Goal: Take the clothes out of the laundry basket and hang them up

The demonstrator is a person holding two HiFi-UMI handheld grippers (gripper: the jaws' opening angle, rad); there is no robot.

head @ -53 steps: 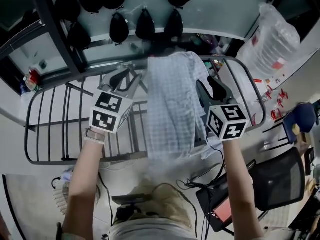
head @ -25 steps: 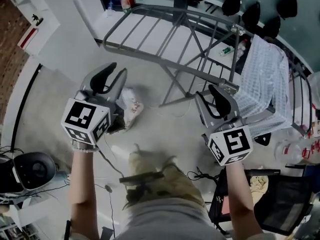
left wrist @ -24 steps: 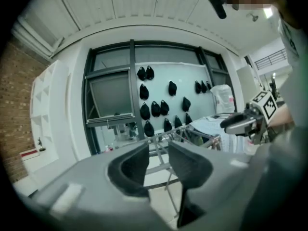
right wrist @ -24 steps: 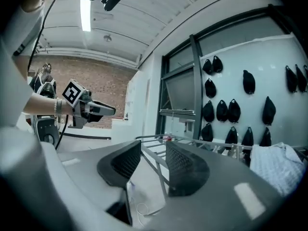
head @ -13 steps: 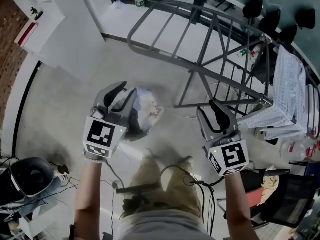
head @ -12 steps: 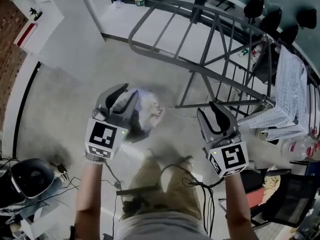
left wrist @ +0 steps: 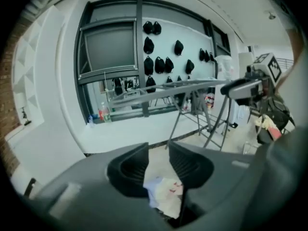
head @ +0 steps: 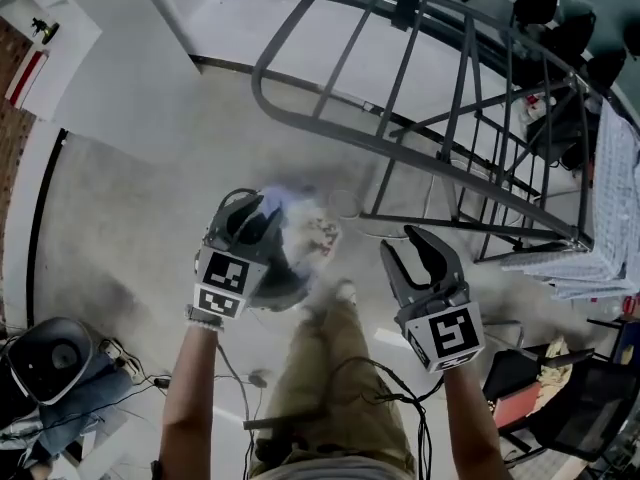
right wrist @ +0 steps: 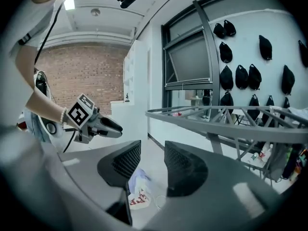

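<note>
Below, crumpled pale clothes (head: 312,230), white and light blue, red-printed.

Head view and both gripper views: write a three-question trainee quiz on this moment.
1. True or false: the right gripper is holding a garment.
2. The checked cloth hangs on: A) the drying rack; B) a wall hook; C) a chair back.
3. Fill in: the left gripper points at the clothes on the floor with its jaws ____.

Key: 1 false, its jaws are apart and empty. 2 A. 3 open.
</note>
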